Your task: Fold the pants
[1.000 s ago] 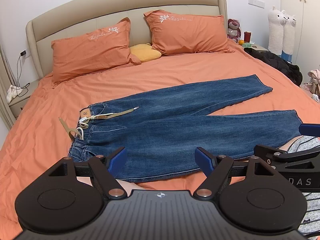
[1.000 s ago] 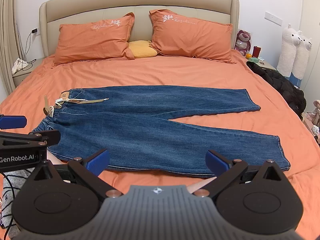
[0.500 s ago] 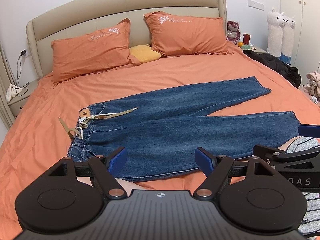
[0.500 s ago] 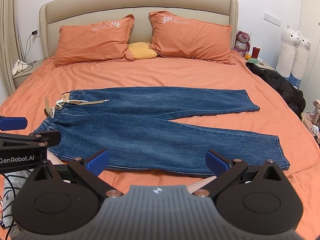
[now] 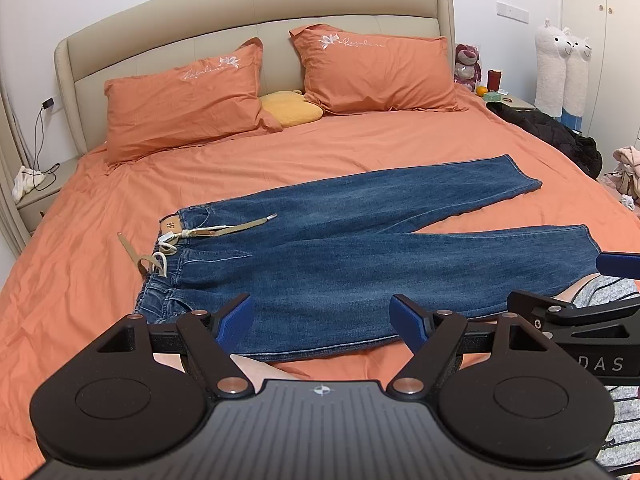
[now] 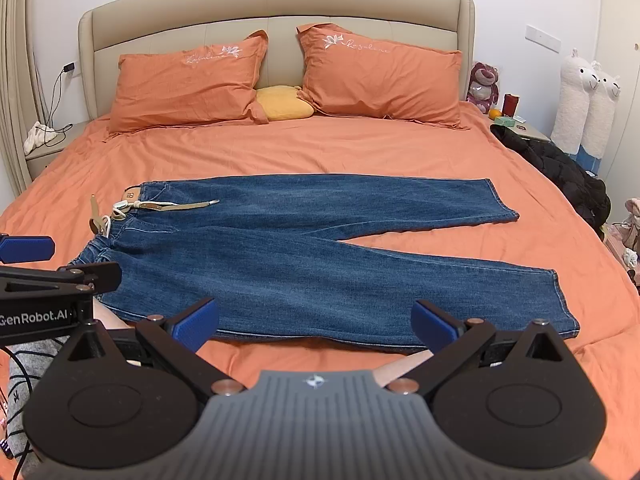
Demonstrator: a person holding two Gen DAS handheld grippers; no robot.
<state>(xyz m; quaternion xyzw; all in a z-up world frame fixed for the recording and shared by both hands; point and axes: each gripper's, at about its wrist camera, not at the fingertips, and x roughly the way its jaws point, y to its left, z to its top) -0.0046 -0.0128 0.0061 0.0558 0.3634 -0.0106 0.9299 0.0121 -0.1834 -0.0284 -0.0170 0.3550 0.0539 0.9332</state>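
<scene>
1. The jeans (image 6: 304,256) lie flat on the orange bed (image 6: 320,152), waistband to my left, and the two legs are spread apart in a V.
2. My left gripper (image 5: 322,322) and right gripper (image 6: 316,326) both stand wide open above the near edge and hold nothing.
3. I judge the first fold is not started: I should take the near leg at waistband and hem together.
4. Lift evenly and lay it on the far leg; the loose belt (image 5: 224,230) can catch.
</scene>
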